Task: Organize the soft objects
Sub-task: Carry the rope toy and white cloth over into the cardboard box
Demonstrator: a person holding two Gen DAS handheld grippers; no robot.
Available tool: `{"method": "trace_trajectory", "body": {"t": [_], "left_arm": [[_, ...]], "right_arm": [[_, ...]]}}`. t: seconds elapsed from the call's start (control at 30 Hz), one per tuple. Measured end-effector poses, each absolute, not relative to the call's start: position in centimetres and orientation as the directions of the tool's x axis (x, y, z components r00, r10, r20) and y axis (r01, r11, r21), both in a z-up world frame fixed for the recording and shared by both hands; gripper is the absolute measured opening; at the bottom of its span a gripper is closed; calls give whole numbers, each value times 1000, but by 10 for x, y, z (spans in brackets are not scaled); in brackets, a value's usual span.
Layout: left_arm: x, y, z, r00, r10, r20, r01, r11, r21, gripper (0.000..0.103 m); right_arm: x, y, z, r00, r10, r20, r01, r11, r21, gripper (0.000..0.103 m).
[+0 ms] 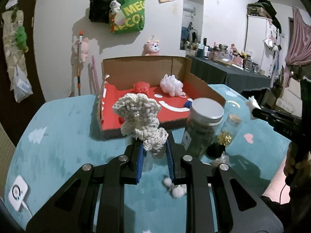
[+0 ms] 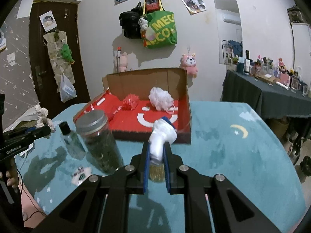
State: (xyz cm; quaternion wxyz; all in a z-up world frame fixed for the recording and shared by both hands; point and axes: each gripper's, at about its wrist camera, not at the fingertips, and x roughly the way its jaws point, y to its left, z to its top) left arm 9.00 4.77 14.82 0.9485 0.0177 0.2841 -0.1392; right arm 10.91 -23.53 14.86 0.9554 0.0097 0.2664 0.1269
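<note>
My left gripper [image 1: 155, 145] is shut on a cream crocheted soft toy [image 1: 139, 112] and holds it above the teal table, in front of the open cardboard box [image 1: 142, 68]. My right gripper [image 2: 157, 149] is shut on a white soft cloth item [image 2: 162, 136] with a blue part, just before the box's front edge [image 2: 151, 136]. The box has a red floor and holds a red fluffy ball [image 2: 131, 102] and a white mesh pouf [image 2: 160, 98].
A tall jar with a metal lid [image 2: 97, 137], a small dark-capped bottle [image 2: 70, 139] and a cork-topped glass bottle with gold beads [image 1: 228, 132] stand near the box. Small white scraps [image 1: 175, 188] lie on the table. A white device [image 1: 17, 192] sits at the front left.
</note>
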Motion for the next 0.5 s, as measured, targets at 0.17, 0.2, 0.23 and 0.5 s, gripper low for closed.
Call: {"method": "trace_trajectory", "body": {"t": [0.17,0.2,0.23,0.5], "left_arm": [[117,40,159,764,-306,-568,340,939,-50,19],[121,38,160,757,-314,-573,349,936,-51,19],[127,36,163,749,-322,-580,362,931,-49,19],[187,17,173,627,-396,-671,476,877,-72,19]], "right_arm": [[135,-231,160,807,281,-520,-283,956,77,14],[141,-230,162,801,287,-526,-294,953,73,14],[147,-229,163,796,292,-530,-303,951,68,14],[203,-215,166,694,391,-604,-414,904,109,14]]}}
